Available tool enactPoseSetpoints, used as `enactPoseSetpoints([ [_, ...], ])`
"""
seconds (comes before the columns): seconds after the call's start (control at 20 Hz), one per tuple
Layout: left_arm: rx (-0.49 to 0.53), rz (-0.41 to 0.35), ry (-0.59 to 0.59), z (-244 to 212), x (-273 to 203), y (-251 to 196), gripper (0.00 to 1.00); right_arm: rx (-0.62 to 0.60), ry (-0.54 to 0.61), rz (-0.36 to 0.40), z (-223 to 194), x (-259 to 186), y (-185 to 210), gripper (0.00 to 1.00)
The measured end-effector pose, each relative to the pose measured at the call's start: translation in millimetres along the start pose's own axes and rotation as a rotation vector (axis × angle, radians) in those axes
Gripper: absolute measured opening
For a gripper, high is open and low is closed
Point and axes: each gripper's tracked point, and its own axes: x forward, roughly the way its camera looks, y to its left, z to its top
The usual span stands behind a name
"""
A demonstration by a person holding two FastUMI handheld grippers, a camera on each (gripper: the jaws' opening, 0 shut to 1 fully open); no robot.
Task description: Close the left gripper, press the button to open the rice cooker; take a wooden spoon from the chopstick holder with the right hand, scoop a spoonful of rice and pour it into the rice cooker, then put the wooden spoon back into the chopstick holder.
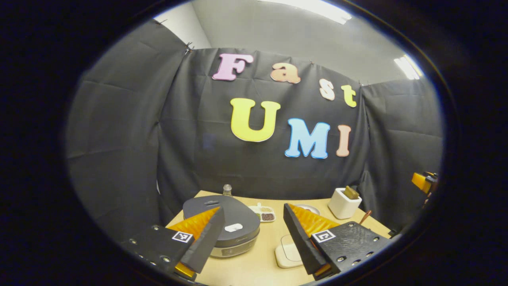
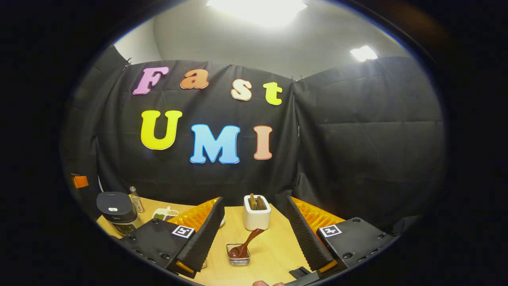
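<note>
We judge the task barely begun. The rice cooker sits at the left of the wooden table with its dark lid down, the pale button on top unpressed. Our left gripper hangs above and near the cooker with its jaws wide apart and empty, so closing it and pressing the button are still to do.

Our right gripper also has its jaws apart and holds nothing. Between its fingers, farther off, we see the white chopstick holder with a couple of brown handles standing in it. Nearer, a brown wooden spoon rests with its bowl in a small metal basket. Whether that is the spoon to be used we cannot tell. Scooping, pouring and returning the spoon all remain.

Behind the cooker stands a small bottle, and beside it a divided dish of grains. A pale flat square thing lies on the near table. Black cloth walls enclose the booth, with grey wall and ceiling lights above.
</note>
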Motion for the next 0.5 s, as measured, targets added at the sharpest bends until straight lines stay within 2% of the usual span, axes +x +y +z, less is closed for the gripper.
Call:
enactPoseSetpoints([
  [0.05,-0.009,-0.001,0.006,1.2,4.1,4.7,0.88,-0.008,0.001,-0.001,1.0,-0.1,-0.5,0.98],
  [0.2,-0.042,0.004,0.038,-0.9,17.0,13.9,0.88,-0.007,0.015,-0.004,4.4,-2.9,-1.5,0.98],
  [0.25,-0.054,0.032,0.045,1.3,23.6,20.5,0.75,-0.003,0.008,-0.012,7.1,-3.9,-4.7,0.98],
  [0.35,-0.097,0.011,0.093,-1.8,35.7,19.1,0.48,-0.004,0.015,-0.023,1.9,-4.4,-8.6,0.93],
  [0.4,-0.108,0.014,0.112,-4.4,40.1,18.0,0.50,-0.007,0.026,-0.025,-3.0,-3.8,-9.4,0.96],
  [0.45,-0.106,0.052,0.118,-2.5,45.7,25.6,0.52,-0.008,0.036,-0.025,-7.4,-1.5,-9.7,0.96],
  [0.5,-0.106,0.086,0.125,-5.2,51.9,35.6,0.29,-0.009,0.044,-0.023,-11.5,0.7,-9.9,0.95],
])
